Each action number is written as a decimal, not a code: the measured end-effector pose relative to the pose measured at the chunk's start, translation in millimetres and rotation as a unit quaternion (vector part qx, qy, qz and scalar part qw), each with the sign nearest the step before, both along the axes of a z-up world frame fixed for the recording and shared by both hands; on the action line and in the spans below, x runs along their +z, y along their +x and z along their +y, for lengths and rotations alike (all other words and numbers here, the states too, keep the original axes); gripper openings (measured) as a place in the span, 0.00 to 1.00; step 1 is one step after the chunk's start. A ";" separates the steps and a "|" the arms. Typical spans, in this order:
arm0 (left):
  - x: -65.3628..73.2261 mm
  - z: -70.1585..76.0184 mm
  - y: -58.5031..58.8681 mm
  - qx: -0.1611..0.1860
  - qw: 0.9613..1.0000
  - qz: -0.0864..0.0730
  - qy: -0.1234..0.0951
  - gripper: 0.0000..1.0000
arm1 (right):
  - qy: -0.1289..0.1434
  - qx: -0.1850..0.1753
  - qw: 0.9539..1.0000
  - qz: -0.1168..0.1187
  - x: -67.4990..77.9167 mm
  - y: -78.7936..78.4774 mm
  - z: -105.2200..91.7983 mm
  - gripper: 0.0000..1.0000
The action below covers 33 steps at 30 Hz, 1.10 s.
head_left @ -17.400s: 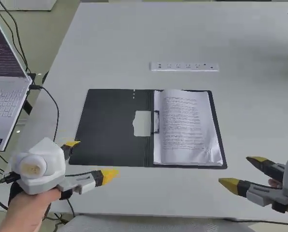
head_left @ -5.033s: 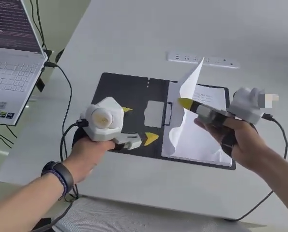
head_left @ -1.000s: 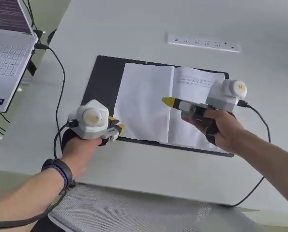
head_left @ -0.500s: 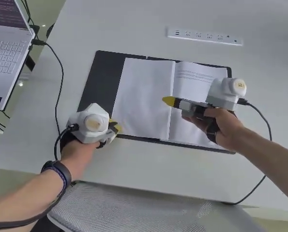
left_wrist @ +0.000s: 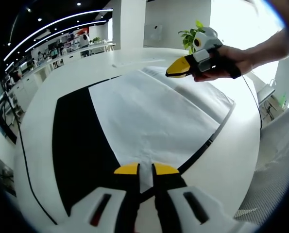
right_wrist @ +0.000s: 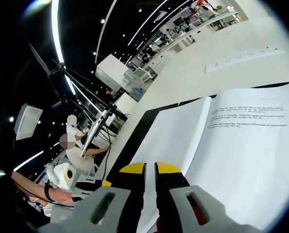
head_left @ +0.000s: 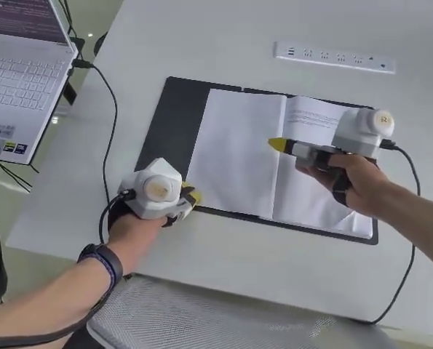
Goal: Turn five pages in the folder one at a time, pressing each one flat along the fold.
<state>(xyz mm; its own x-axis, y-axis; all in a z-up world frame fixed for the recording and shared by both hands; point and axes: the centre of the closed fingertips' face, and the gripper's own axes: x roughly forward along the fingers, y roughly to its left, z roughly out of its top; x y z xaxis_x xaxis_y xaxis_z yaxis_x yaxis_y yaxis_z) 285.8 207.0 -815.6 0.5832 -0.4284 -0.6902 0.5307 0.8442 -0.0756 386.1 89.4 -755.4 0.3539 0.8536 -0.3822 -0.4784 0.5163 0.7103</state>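
Folder (head_left: 174, 123) open flat, right gripper (head_left: 277, 145) over its fold, left gripper (head_left: 192, 196) at its near edge, both fingers closed, empty

Overhead, two low views; shared folder (head_left: 174, 123)

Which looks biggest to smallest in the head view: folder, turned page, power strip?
1. folder, lying open
2. turned page, on the folder's left half
3. power strip, smallest; it lies farther from the camera, so its true size is less sure

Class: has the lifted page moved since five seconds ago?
Yes: the page swung left across the fold of the folder and now lies flat.
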 end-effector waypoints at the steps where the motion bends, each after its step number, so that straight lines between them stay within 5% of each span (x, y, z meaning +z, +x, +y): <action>1: -0.2 0.2 0.3 0.001 1.000 0.000 0.000 0.08 | 0.000 -0.004 1.000 0.003 -3.0 4.1 -0.7 0.05; 8: -4.1 2.9 3.1 0.006 1.000 0.003 -0.001 0.06 | 0.013 -0.039 0.999 0.019 -10.5 29.0 -4.0 0.00; 16: -6.4 3.0 4.8 0.008 1.000 0.003 0.000 0.06 | 0.024 -0.050 0.997 0.049 -25.6 35.3 -8.2 0.00; 19: -6.9 4.8 6.6 0.016 1.000 0.004 -0.004 0.04 | 0.014 -0.040 0.998 0.048 -29.1 24.2 -7.2 0.00; 27: -8.1 4.9 7.9 0.015 1.000 0.004 -0.003 0.04 | 0.014 -0.021 0.999 0.032 -39.5 35.6 -10.6 0.00; 33: -7.2 4.9 7.5 0.017 1.000 0.006 -0.005 0.04 | 0.033 -0.036 0.998 0.033 -44.9 62.8 -12.1 0.00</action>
